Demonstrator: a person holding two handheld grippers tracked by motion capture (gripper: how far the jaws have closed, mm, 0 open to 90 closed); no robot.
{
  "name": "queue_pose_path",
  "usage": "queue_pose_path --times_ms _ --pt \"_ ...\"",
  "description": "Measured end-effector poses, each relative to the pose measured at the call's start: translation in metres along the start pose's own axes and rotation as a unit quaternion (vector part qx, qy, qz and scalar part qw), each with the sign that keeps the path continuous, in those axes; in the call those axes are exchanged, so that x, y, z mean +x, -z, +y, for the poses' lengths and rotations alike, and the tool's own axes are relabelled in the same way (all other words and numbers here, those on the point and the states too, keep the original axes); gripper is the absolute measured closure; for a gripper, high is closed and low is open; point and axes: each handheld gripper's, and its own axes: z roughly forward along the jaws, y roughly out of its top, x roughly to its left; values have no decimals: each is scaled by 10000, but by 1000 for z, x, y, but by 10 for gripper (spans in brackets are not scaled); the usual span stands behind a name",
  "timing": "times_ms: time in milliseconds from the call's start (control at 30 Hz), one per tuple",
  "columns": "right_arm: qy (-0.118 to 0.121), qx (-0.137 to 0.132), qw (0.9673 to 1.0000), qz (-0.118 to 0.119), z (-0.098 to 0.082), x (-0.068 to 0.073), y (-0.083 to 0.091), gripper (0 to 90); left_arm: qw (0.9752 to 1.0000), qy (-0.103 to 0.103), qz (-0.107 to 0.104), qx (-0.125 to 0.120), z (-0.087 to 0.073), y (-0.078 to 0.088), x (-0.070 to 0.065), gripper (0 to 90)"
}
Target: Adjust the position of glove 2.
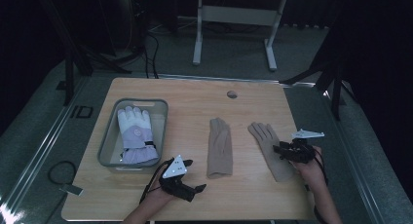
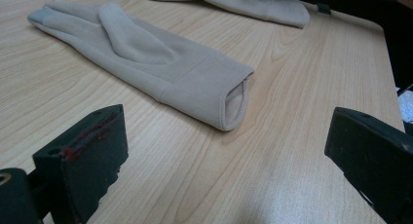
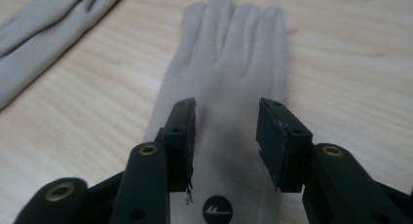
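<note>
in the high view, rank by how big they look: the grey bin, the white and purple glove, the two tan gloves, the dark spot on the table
1. grey bin
2. white and purple glove
3. middle tan glove and right tan glove: they look alike, and the right gripper covers part of the right one
4. dark spot

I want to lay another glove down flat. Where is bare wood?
Free: the far strip of the table beyond the basket and both beige gloves, and the near edge between the grippers. Crowded: the middle row.
</note>
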Motion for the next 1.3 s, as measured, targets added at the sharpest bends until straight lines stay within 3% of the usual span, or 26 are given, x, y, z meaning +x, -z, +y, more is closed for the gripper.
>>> queue_pose_path --times_ms 100,400,533,633,700,733,800,833,1033,1300 --pt "197 27 9998 3 -3 -3 -4 582 10000 11 -2 -9 0 0 0 20" --pt "439 -153 9989 108 -11 -6 -18 576 10000 6 -10 2 -1 0 0 21" --pt "446 -292 9986 18 -15 -4 -19 658 10000 -19 -17 23 -1 -1 0 21" --pt "255 -317 9991 -108 -16 1 -19 773 10000 -25 -20 16 -1 -1 -1 20" --pt "176 -305 9992 -179 -15 2 -19 790 10000 -25 -21 18 -1 -1 -1 21" --pt "81 -278 9990 -340 -14 7 -20 810 10000 -28 -14 21 0 -1 -1 21" --pt "81 -278 9990 -340 -14 7 -20 810 10000 -32 -15 29 0 -1 -1 21" --pt "-235 -311 9981 -473 -13 11 -20 830 10000 -25 -18 18 0 -1 -1 21" --pt "-503 -466 9944 -806 0 29 -18 839 10000 -31 -1 43 0 -1 -1 21" --pt "-859 -789 9896 -841 25 50 -11 838 10000 -39 9 51 0 -1 -1 21"
